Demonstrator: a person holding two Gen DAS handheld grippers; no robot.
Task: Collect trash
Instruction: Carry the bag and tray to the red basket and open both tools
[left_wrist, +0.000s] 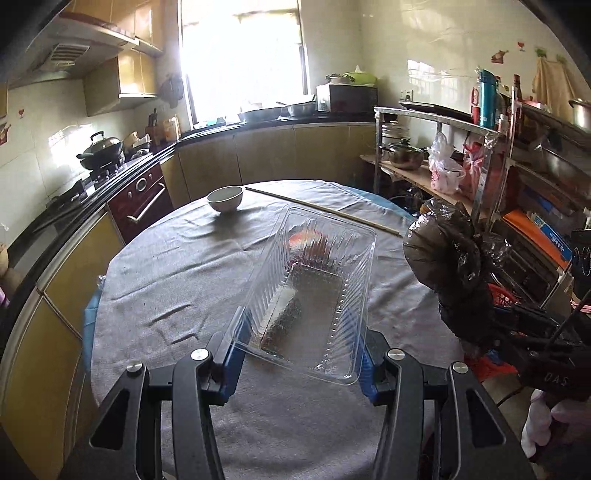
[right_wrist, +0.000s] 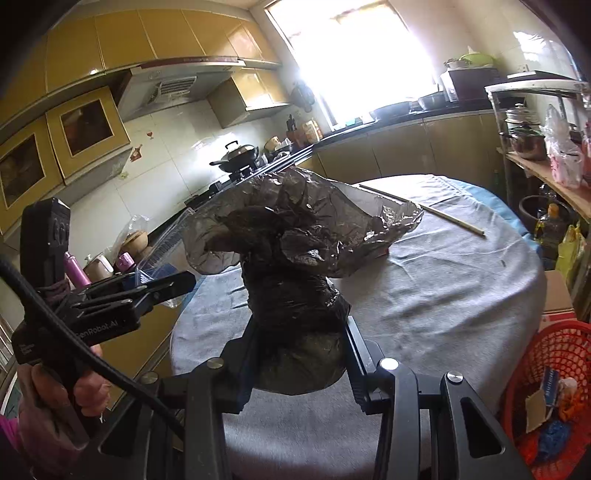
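The left gripper (left_wrist: 299, 354) is clamped on a clear plastic tray (left_wrist: 314, 291), its blue pads pressing the tray's two long sides, and the tray is lifted off the table and tilted, with its far end higher. Something dark lies along the tray's bottom, and a red-orange patch shows through the far end; through the ribbed plastic I can't tell what either one is.

The right gripper (right_wrist: 299, 354) is squeezed around a crumpled dark plastic bag (right_wrist: 291, 258), which bulges up and spreads wide above the fingers. In the left view the same bag (left_wrist: 450, 254) hangs just to the right of the tray, held up beside it.

Under both lies a round table with a grey cloth (left_wrist: 177, 280). Towards its far side sit a white bowl (left_wrist: 225, 197) and a long thin stick (left_wrist: 321, 210), well apart from the tray. A red basket (right_wrist: 557, 373) holding some scraps stands on the floor at the table's right edge
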